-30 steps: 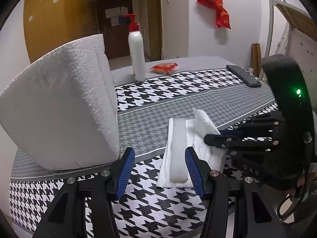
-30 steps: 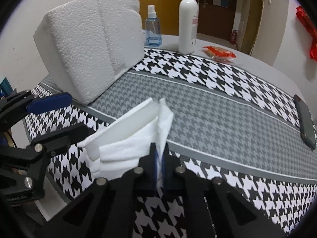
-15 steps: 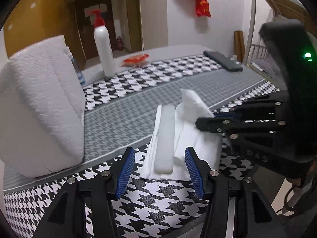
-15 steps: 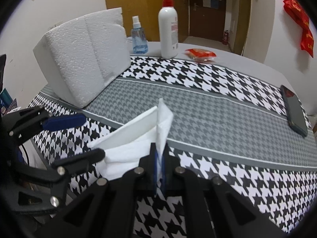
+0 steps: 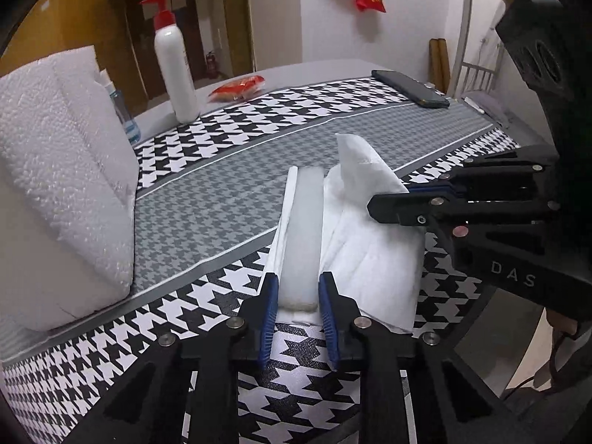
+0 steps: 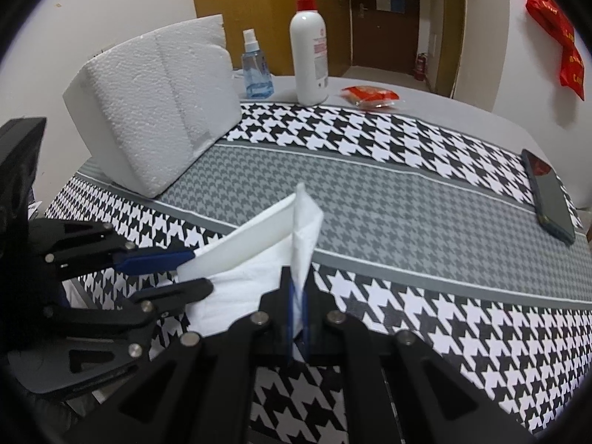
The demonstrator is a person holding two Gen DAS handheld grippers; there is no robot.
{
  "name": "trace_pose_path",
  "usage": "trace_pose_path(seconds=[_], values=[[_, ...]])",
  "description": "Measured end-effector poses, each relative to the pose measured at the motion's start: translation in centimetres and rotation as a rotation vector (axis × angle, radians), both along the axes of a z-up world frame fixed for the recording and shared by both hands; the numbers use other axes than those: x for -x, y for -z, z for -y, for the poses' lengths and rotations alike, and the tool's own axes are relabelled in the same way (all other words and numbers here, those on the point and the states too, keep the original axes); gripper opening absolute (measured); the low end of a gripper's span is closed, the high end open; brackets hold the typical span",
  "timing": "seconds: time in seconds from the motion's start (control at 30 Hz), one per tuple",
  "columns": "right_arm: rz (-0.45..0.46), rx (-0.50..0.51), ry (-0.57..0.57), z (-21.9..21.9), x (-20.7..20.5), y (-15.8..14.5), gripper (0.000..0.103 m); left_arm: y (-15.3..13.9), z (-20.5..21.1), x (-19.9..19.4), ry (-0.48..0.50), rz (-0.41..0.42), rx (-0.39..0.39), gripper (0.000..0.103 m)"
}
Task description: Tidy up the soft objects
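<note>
Pinching tissue [image 6: 259, 281]: right gripper [image 6: 298, 307]; left gripper [image 5: 298, 296] clamps foam strip [image 5: 301, 236].

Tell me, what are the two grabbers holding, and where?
The right gripper pinches the white tissue's lifted edge. The left gripper has closed around the near end of the white foam strip.

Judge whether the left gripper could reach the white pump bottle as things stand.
Probably not right away: the left gripper is closed around the foam strip. Otherwise the cloth toward the pump bottle looks unobstructed.
</note>
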State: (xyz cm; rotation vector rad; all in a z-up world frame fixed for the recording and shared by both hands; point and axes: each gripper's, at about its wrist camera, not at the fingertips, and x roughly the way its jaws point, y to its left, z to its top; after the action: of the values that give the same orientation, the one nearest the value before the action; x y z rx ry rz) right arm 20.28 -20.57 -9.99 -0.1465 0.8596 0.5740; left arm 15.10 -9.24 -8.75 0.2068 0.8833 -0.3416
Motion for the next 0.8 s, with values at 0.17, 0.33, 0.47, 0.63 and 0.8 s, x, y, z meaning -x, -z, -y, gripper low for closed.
trace_pose_path(seconds=[0.17, 0.33, 0.47, 0.63, 0.8], values=[[-0.006, -0.002, 0.002, 0.0, -0.2, 0.1, 0.006, -0.3, -0.4, -0.3, 0.001, -0.001, 0.034, 0.015], [-0.017, -0.030, -0.013, 0.3, -0.3, 0.1, 0.005, -1.2, -1.1, 0.3, 0.005, 0.018, 0.057, 0.015], [-0.005, -0.028, -0.025, 0.1, -0.1, -0.2, 0.005, -1.2, -1.2, 0.6, 0.010, 0.019, 0.059, 0.016], [-0.007, -0.031, -0.037, 0.2, 0.0, -0.4, 0.005, -1.1, -1.6, 0.8, -0.010, 0.022, 0.059, 0.022], [0.001, 0.000, -0.007, 0.3, -0.4, -0.2, 0.005, -0.8, -2.9, 0.7, -0.071, 0.020, 0.029, 0.020]])
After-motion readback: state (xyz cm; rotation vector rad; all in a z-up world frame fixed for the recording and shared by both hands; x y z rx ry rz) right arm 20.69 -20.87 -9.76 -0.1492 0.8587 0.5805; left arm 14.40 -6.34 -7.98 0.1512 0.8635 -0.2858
